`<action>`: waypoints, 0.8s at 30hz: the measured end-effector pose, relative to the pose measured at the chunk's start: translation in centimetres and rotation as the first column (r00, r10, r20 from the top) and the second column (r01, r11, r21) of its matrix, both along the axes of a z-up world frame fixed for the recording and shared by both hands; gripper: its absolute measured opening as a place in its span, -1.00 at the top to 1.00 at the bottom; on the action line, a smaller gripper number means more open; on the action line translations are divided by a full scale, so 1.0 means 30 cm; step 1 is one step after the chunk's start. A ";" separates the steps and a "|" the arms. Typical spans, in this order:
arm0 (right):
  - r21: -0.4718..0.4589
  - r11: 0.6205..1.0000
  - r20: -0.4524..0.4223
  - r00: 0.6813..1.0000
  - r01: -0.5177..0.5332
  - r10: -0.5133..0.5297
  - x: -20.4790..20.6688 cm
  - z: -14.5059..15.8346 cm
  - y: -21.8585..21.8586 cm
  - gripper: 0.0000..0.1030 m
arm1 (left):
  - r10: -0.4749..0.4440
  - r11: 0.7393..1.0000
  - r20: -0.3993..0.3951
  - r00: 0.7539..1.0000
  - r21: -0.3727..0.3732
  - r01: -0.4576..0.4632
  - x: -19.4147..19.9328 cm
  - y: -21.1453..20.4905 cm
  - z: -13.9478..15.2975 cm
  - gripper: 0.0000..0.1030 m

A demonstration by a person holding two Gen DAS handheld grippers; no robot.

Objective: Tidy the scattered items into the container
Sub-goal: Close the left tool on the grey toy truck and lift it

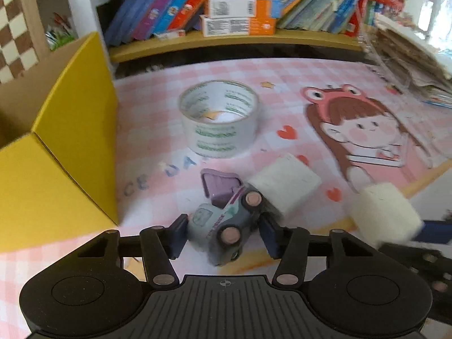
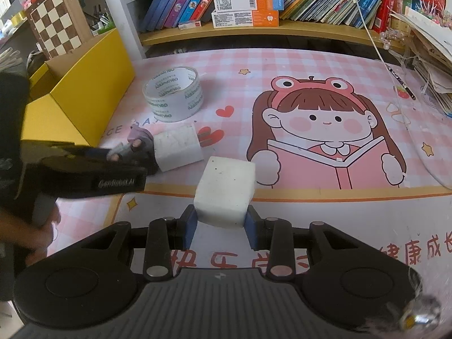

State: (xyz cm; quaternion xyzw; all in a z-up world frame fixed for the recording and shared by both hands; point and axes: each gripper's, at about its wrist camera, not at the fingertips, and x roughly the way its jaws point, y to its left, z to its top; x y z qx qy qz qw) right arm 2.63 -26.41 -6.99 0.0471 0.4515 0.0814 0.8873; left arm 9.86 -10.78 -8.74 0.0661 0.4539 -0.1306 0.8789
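Right of the yellow box (image 1: 70,130), we straddle a tipped toy car (image 1: 223,223) with the left gripper (image 1: 223,233), jaws apart; the right gripper (image 2: 220,227) clamps a white block (image 2: 224,190). Risks: the car may roll or nudge the second block (image 1: 285,186) touching it; tape (image 1: 219,117) waits beyond.

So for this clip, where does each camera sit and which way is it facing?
Left wrist: on the left gripper, facing the bookshelf; its fingers flank a small grey toy car.
Right wrist: on the right gripper, facing the same way; its blue pads clasp a white foam block. The person's hand shows at left.
Shared: clear tape roll, yellow cardboard box, second white foam block.
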 end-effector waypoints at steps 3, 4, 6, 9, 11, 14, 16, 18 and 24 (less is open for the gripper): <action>0.003 1.000 -0.004 1.000 0.002 -0.002 0.000 -0.002 -0.001 0.34 | -0.035 0.999 -0.012 0.999 0.009 0.035 -0.029 -0.008 -0.001 -0.03; 0.004 1.000 -0.005 1.000 0.002 -0.002 0.000 -0.002 -0.001 0.34 | -0.046 0.999 -0.009 0.999 0.019 0.046 -0.035 -0.011 -0.002 -0.03; 0.007 1.000 -0.007 1.000 0.001 -0.001 0.000 -0.002 0.001 0.34 | -0.056 0.997 0.005 0.998 0.050 0.056 -0.036 -0.018 -0.005 -0.03; 0.006 1.000 -0.006 1.000 -0.007 0.007 -0.004 0.000 0.007 0.34 | -0.066 0.995 0.026 0.997 0.082 0.064 -0.030 -0.027 -0.005 -0.05; 0.003 1.000 -0.006 1.000 -0.010 0.011 -0.006 0.001 0.009 0.34 | -0.079 0.992 0.040 0.996 0.099 0.075 -0.027 -0.031 -0.007 -0.04; 0.002 1.000 -0.006 1.000 -0.011 0.011 -0.009 0.001 0.009 0.34 | -0.091 0.991 0.053 0.994 0.104 0.085 -0.024 -0.032 -0.010 -0.03; 0.003 1.000 -0.007 1.000 -0.011 0.011 -0.010 0.002 0.010 0.34 | -0.096 0.991 0.053 0.994 0.094 0.091 -0.024 -0.031 -0.009 0.06; 0.002 1.000 -0.008 1.000 -0.012 0.012 -0.012 0.002 0.012 0.34 | -0.097 0.993 0.048 0.994 0.076 0.093 -0.023 -0.027 -0.008 0.20; -0.001 1.000 -0.005 1.000 -0.013 0.013 -0.021 0.005 0.018 0.34 | -0.056 0.998 0.044 0.997 0.044 0.054 -0.022 -0.002 -0.005 0.21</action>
